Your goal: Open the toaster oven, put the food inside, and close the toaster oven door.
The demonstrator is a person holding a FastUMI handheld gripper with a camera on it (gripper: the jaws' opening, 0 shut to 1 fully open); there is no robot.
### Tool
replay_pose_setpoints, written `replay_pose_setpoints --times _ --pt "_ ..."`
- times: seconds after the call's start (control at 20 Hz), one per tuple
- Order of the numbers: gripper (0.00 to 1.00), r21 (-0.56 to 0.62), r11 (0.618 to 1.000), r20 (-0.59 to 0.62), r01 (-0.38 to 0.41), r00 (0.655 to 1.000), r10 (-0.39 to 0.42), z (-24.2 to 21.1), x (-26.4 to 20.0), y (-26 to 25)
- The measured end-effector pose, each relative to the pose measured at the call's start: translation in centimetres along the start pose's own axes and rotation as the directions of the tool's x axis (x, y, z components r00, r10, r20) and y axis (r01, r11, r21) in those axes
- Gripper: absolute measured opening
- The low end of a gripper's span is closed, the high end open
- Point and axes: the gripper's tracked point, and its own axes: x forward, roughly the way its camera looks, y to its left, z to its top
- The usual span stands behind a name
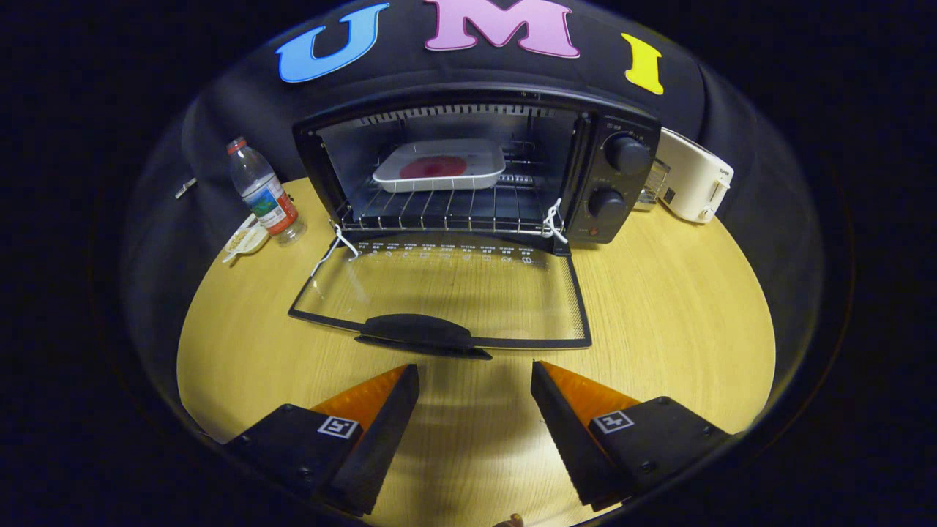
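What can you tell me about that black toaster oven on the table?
The black metal toaster oven stands on the pale wooden table, beyond the open gripper. Its glass door with a black handle lies folded down flat, just ahead of the fingers. On the wire rack inside sits a white tray holding something red. Two round black knobs sit on its right panel.

no legible text, bottle (261,192) label (too small), door (446,289) markings blurred

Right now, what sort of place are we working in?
Likely a staged kitchen setup in a recording booth: an open toaster oven and a white toaster stand on a wooden table against a black cloth wall. The gripper hangs open over the table, holding nothing.
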Motion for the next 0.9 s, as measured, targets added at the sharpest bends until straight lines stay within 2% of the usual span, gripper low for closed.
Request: replay_pose_setpoints --times 0.25,0.4,0.6,0.9 --pt "1.0 0.015 1.0 -0.03 0.014 0.999 -0.013 -0.3 2.5 -0.3" --pt "0.99 -0.006 1.0 -0.022 0.016 1.0 -0.016 0.1 2.4 -0.3" --pt "0.99 -0.037 0.999 0.027 0.01 1.0 -0.009 1.5 -0.1 0.0" --pt "0.99 0.018 0.998 0.201 -0.057 0.978 0.052 6.5 -4.8 0.0"
